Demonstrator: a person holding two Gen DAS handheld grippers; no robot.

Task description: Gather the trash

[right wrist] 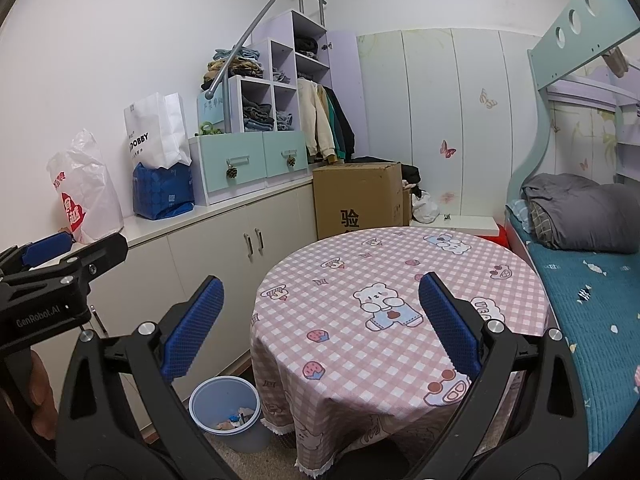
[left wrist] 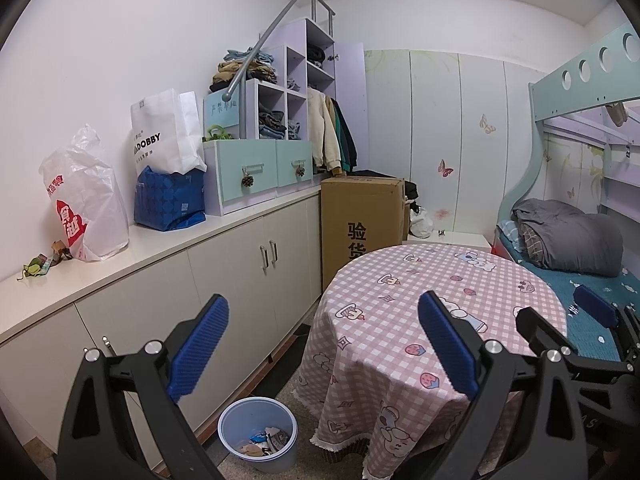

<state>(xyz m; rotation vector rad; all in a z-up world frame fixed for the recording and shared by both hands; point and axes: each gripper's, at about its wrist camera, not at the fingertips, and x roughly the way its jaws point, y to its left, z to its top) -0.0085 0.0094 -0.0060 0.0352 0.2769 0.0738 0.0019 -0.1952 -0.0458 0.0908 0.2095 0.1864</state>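
Observation:
A pale blue trash bin (left wrist: pixel 258 432) stands on the floor left of the round table (left wrist: pixel 460 280), with scraps of paper and wrappers inside; it also shows in the right wrist view (right wrist: pixel 224 412). My left gripper (left wrist: pixel 324 344) is open and empty, held above the bin and the table's left edge. My right gripper (right wrist: pixel 320 324) is open and empty, held over the table's pink checked cloth (right wrist: pixel 400 280). The right gripper also shows at the right of the left wrist view (left wrist: pixel 560 316). A few small scraps (left wrist: pixel 40 266) lie on the counter at far left.
A long white cabinet counter (left wrist: pixel 168 240) carries a white plastic bag (left wrist: pixel 86 208), a blue bag (left wrist: pixel 168 200) and a paper bag (left wrist: pixel 164 136). A cardboard box (left wrist: pixel 360 220) stands behind the table. A bunk bed (right wrist: pixel 592 280) with a grey duvet is at right.

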